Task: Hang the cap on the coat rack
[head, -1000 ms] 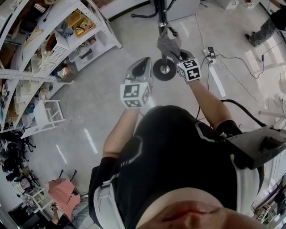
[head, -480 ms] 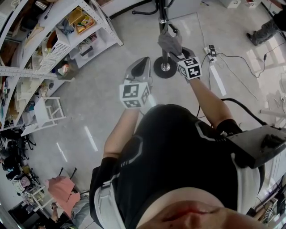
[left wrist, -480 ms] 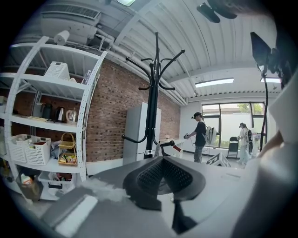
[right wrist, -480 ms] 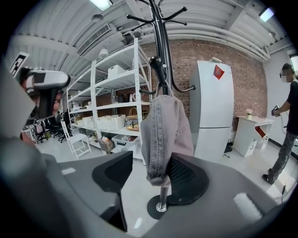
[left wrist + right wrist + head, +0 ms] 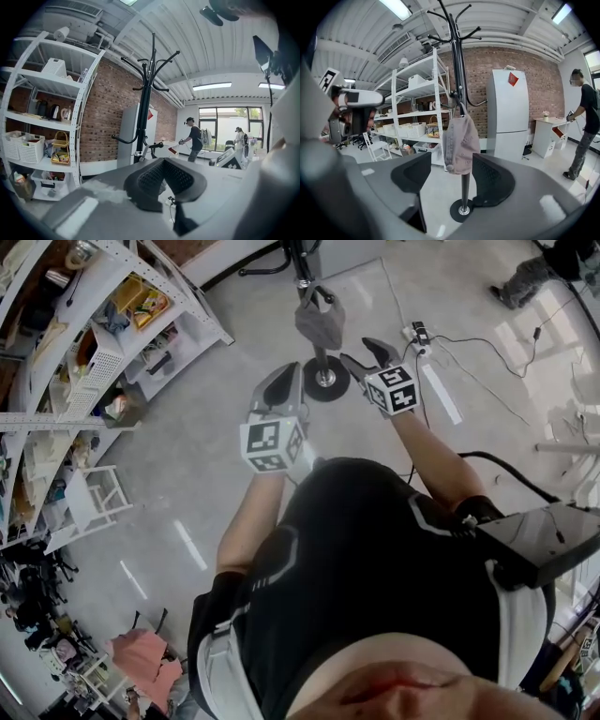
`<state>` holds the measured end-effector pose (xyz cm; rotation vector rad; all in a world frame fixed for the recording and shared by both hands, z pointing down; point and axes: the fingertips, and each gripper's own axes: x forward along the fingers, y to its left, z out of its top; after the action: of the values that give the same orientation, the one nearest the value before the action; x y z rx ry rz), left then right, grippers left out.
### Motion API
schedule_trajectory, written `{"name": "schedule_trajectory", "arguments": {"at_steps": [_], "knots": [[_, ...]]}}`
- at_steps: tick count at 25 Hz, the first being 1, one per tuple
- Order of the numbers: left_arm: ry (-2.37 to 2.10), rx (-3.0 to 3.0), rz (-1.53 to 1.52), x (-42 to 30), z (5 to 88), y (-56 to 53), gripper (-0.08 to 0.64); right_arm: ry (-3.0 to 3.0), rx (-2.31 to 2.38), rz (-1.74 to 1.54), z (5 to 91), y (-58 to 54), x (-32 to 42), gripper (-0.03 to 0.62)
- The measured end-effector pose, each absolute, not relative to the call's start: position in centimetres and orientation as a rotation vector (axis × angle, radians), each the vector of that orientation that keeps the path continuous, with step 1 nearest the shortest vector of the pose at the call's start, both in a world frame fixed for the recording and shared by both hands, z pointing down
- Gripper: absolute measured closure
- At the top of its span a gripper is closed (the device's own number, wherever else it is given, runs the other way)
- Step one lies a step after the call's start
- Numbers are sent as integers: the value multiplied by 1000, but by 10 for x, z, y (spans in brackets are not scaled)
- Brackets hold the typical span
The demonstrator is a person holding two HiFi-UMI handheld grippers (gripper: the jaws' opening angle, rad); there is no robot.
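Note:
A grey cap [image 5: 319, 322] hangs from a low hook of the black coat rack [image 5: 323, 379]. It shows again in the right gripper view, where the cap [image 5: 461, 140] dangles against the rack's pole [image 5: 457, 70]. My right gripper [image 5: 366, 354] is open and empty, a short way back from the cap. In its own view the right gripper [image 5: 450, 176] frames the cap between its jaws without touching it. My left gripper [image 5: 287, 381] is held left of the rack. Seen in its own view, the left gripper [image 5: 164, 180] is shut on nothing, with the rack [image 5: 146, 93] beyond.
White shelving [image 5: 112, 334] full of baskets lines the left side. A white chair [image 5: 94, 493] stands by it. A power strip [image 5: 417, 334] and cables lie on the floor right of the rack's base. A white fridge [image 5: 508, 112] and a person [image 5: 586, 122] are behind.
My right gripper was up against the cap; it has now drawn back with open jaws, and the cap stays hanging on the rack. The left gripper has barely moved.

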<state>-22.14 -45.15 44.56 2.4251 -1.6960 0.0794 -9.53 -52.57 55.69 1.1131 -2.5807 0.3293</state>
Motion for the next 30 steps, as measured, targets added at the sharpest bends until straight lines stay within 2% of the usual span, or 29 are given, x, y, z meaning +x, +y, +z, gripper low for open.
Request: {"name": "schedule_trajectory", "arguments": {"at_steps": [3, 6, 13, 15, 30], "knots": [[-1675, 2443, 71, -210, 441, -450, 558, -2630, 1125, 333, 533, -515, -86, 322], [-1652, 2469, 63, -200, 436, -447, 558, -2691, 1127, 317, 505, -505, -79, 355], [-1638, 2490, 56, -186, 426, -435, 558, -2811, 1161, 248, 438, -480, -60, 495], [-1654, 2487, 48, -184, 422, -432, 558, -2828, 1182, 213, 422, -473, -54, 565], [-1765, 2505, 35, -166, 388, -411, 558, -2846, 1176, 136, 374, -444, -28, 583]]}}
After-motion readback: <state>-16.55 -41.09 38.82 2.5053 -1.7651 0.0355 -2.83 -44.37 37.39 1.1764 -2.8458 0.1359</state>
